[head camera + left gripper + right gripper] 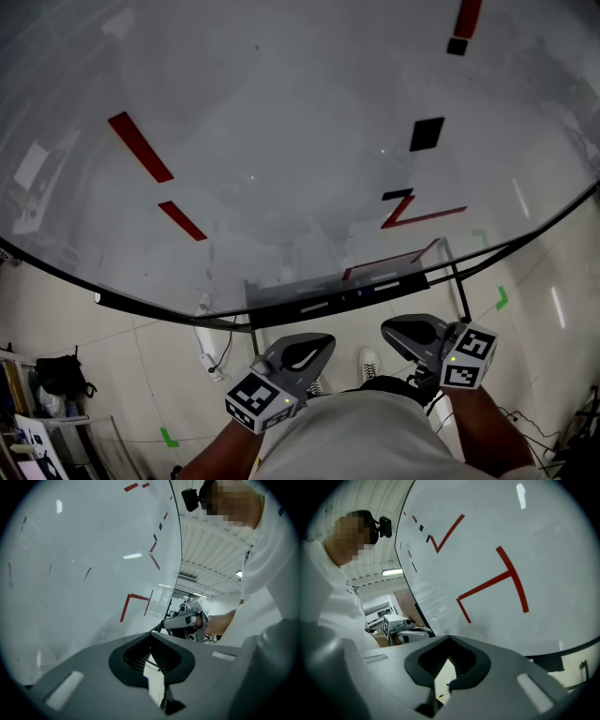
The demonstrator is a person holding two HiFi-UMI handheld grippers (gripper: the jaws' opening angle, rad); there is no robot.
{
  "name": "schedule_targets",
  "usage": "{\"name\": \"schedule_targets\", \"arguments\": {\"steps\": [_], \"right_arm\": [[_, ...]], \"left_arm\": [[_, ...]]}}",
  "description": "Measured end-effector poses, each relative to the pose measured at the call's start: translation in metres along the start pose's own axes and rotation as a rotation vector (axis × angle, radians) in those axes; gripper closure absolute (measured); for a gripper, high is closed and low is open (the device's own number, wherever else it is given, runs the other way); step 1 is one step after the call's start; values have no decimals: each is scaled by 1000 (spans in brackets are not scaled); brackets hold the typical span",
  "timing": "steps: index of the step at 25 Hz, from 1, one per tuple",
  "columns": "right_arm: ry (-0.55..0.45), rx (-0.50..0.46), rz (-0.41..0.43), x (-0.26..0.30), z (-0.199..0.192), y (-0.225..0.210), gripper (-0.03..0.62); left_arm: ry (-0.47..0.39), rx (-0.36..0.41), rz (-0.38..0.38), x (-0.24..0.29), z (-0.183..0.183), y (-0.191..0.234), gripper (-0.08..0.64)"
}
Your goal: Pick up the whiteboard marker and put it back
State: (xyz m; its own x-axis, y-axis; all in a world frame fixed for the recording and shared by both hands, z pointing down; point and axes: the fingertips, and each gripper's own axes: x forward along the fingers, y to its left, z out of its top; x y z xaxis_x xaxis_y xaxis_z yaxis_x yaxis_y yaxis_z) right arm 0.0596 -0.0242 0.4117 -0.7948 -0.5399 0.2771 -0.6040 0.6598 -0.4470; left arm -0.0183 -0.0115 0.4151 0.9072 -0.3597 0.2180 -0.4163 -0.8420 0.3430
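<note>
- Jaws, left gripper (151, 637): tips pressed together, nothing between them.
- Jaws, right gripper (450, 639): tips pressed together, nothing held.
- Both grippers: held low, close to the person's body, apart from the whiteboard (281, 141).
- Whiteboard marker: cannot be singled out; small items lie along the ledge (361, 292) at the whiteboard's foot.
</note>
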Motion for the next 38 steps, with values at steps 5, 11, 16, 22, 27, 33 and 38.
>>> {"name": "schedule_targets", "arguments": {"steps": [5, 11, 16, 22, 27, 33, 38], "right_arm": [[-33, 4, -103, -18, -10, 11, 591], [-34, -10, -99, -34, -14, 15, 591], [-37, -33, -20, -53, -9, 16, 591], [-15, -61, 95, -93, -21, 14, 591], [-2, -43, 172, -123, -30, 6, 591], [12, -97, 211, -142, -29, -4, 591], [-19, -97, 192, -153, -26, 5, 591]], "left_arm": [[16, -11, -54, -3, -8, -2, 543], [9, -17, -44, 1, -13, -20, 543], [-16, -37, 54, 12, -14, -34, 543], [-37, -42, 171, 35, -22, -75, 543], [-36, -56, 253, 51, -30, -113, 543], [2, -41, 332, 53, -37, -127, 543], [21, -28, 287, 54, -35, -135, 543]]}}
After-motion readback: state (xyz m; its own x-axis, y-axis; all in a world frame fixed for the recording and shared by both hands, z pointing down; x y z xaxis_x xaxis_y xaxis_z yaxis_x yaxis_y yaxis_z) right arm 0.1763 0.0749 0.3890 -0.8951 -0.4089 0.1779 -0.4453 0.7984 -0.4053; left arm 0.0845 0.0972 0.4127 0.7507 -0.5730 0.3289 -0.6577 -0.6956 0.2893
